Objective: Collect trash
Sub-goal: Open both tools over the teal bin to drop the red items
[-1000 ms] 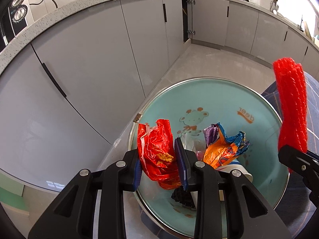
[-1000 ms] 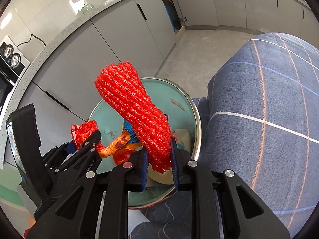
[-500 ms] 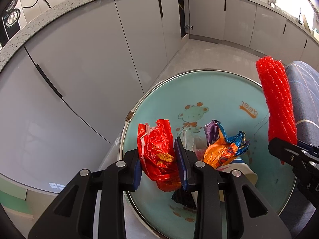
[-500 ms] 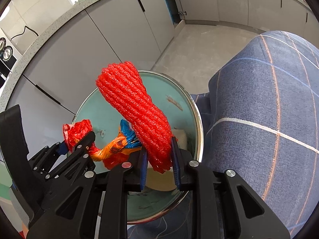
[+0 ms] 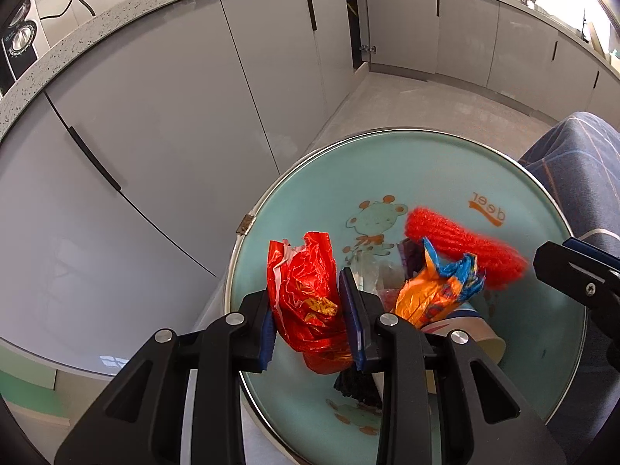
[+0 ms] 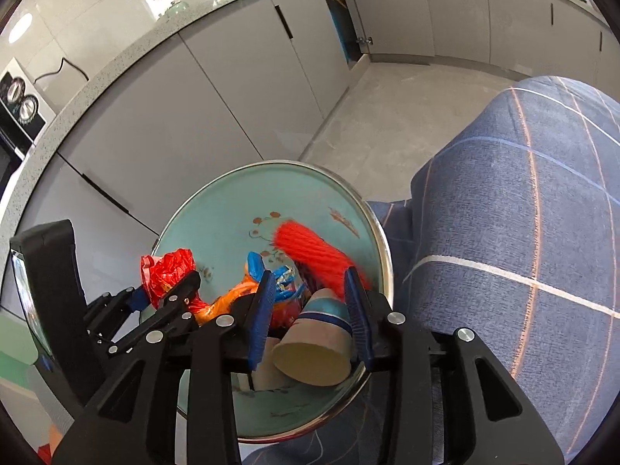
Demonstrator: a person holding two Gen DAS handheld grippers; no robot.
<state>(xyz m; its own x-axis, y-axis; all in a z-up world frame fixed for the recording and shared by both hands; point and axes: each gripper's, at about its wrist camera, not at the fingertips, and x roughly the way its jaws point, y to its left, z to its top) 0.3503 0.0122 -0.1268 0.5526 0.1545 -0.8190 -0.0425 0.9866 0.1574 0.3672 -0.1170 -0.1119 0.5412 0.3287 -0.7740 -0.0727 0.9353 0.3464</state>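
A red foam net sleeve [image 6: 314,254] lay blurred inside the teal bin [image 5: 457,162], beyond the right hand-held gripper [image 6: 310,302], whose jaws were opening with nothing clamped. The left hand-held gripper [image 5: 310,310] stayed clamped on a red wrapper [image 5: 306,286] over the bin.

Bright daylight, blown out at upper right corners of both views. Soft glare patches on glossy cabinet doors [image 5: 162,124]. Strong fisheye bending, dark vignette at corners. Red foam net [image 5: 465,244] motion-blurred; rest sharp. Shadows faint.
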